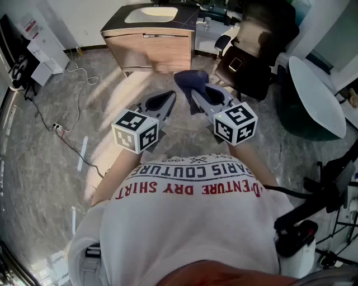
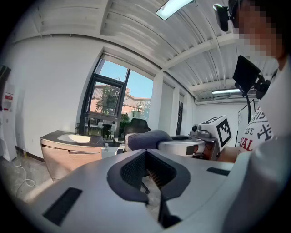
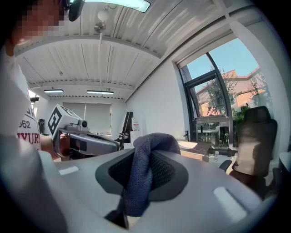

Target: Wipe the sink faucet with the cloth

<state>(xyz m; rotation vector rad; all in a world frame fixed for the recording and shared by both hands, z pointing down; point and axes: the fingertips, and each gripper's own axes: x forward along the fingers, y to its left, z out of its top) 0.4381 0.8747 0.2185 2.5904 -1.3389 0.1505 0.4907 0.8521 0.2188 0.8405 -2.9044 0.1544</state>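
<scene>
A: The jaws of the right gripper [image 3: 146, 169] were clamped on the cloth [image 3: 140, 179], weren't they?

B: Yes. In the right gripper view the dark blue cloth ran up between the 2 jaws and bulged over their tips in a rounded fold. From the head view it showed as a bunched lump at the front of that gripper, hanging free of everything else.

A: And the left gripper [image 2: 146, 169]?

B: Its 2 jaws were drawn together with nothing between them. It sat just beside the right one, both held close in front of the person's shirt [image 1: 190, 190], with the cloth off to its right and not touching it.

A: Where was the sink [image 1: 152, 14]?

B: Well apart from both grippers, ahead of them across the grey floor [image 1: 67, 95]. The pale basin sat in a dark top on a wooden cabinet [image 1: 154, 50]. A small dark faucet [image 3: 186, 135] stood at the basin's edge in the right gripper view. A black office chair [image 1: 254, 50] stood just right of the cabinet.
</scene>
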